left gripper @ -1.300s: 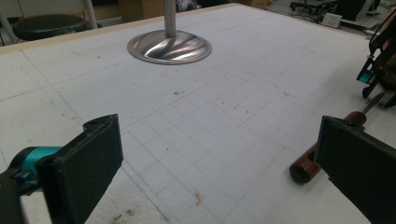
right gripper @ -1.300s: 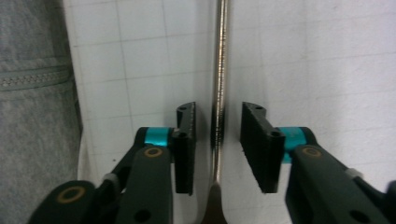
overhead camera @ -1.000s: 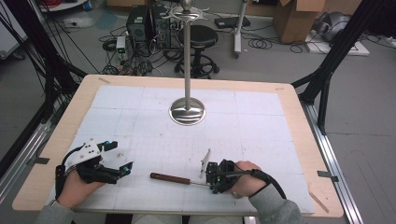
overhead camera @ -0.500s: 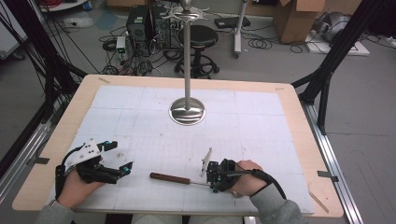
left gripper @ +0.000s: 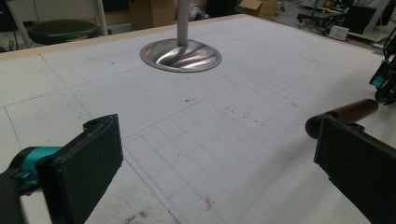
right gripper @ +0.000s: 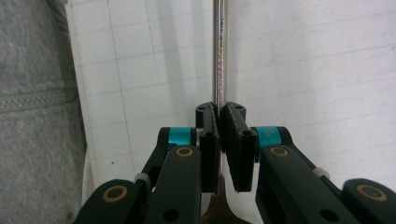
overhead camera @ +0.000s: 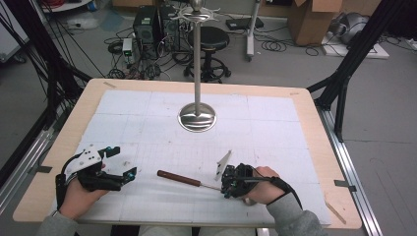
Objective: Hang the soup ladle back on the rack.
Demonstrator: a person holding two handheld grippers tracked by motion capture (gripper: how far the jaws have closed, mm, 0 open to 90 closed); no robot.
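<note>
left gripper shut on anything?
No, in the left gripper view the left gripper stands wide open over bare table, nothing between its jaws.

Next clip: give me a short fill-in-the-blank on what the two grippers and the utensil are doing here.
1. The right gripper has its jaws ____ on the utensil's thin metal shaft.
2. The left gripper has its jaws ____, with nothing between them.
3. The utensil's handle is dark ____.
4. The metal stand rests on a round ____.

Missing words: shut; open; brown; base

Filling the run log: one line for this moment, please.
right gripper: shut on utensil shaft | left gripper: open | utensil handle: on table
</note>
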